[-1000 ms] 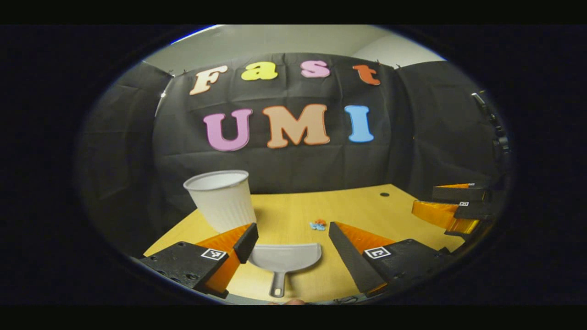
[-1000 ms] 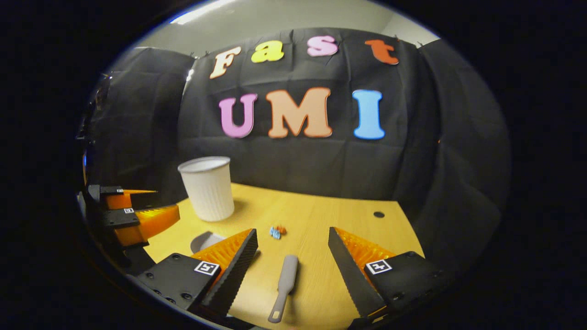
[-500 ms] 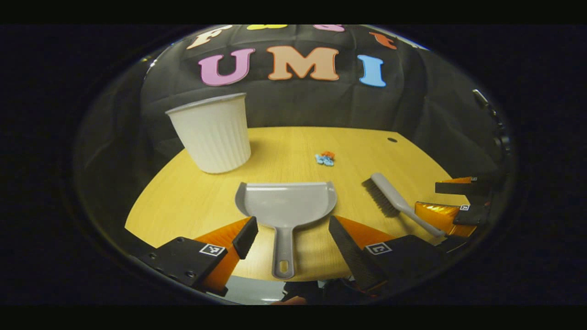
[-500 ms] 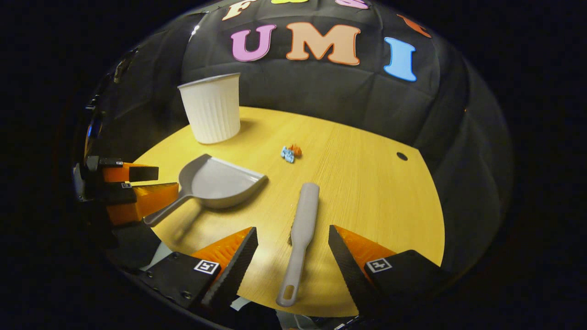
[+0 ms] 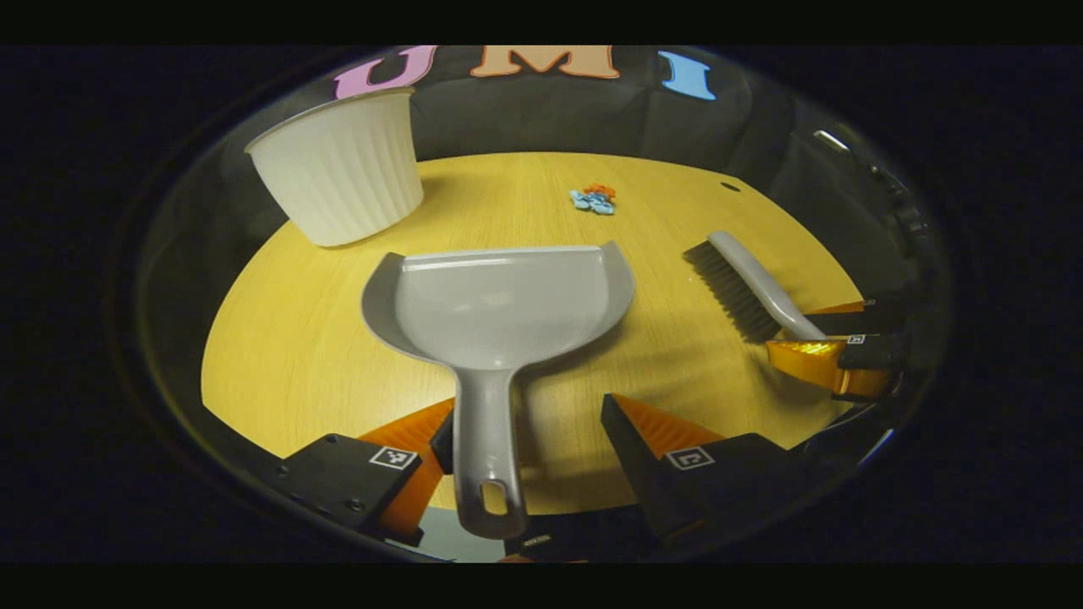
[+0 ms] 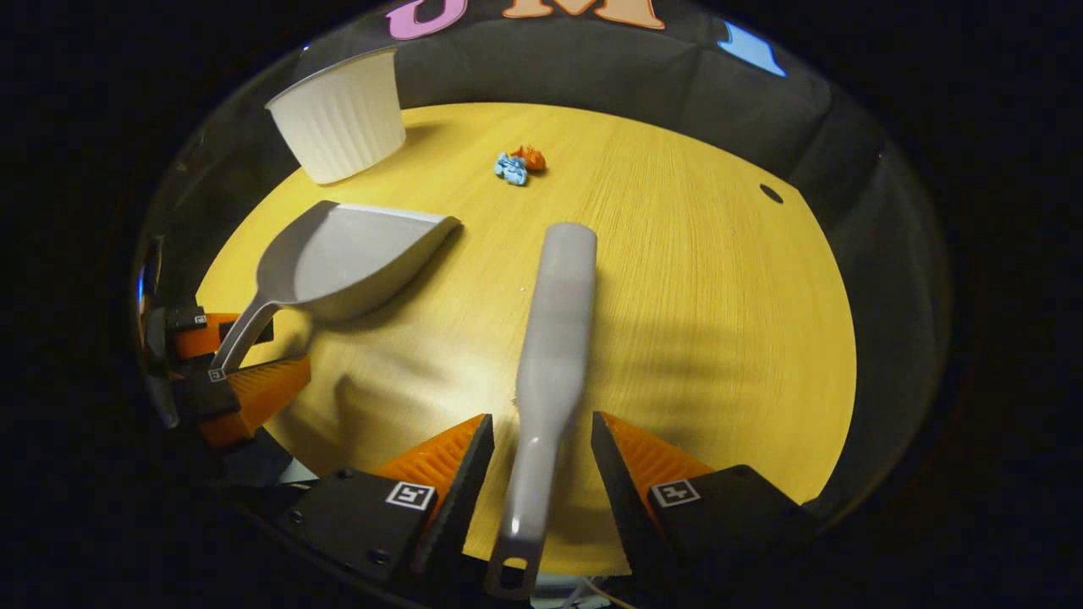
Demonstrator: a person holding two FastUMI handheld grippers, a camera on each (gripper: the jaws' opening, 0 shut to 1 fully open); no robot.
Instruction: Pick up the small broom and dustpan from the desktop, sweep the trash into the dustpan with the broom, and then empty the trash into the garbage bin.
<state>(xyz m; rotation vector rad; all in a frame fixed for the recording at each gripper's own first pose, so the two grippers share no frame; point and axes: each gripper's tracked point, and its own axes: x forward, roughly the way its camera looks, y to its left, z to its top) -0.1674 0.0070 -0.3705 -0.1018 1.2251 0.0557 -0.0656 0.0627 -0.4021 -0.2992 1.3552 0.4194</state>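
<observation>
Tools (image 5: 529, 423) (image 6: 533, 431) lower now — dustpan (image 5: 499, 300) and broom (image 6: 550, 338) handles between fingers.

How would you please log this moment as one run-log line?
left hand-held gripper: open, straddling grey plastic dustpan handle | right hand-held gripper: open, straddling grey plastic broom handle | trash unswept

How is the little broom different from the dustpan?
The broom is long and thin; the dustpan spreads into a wide, flat scoop. The broom has dark bristles along one side, seen in the left gripper view; the dustpan has none. The broom's handle lies between the right gripper's fingers; the dustpan's lies between the left gripper's. Both are grey plastic, lie on the wooden desktop, and have a hole at the handle end.
</observation>
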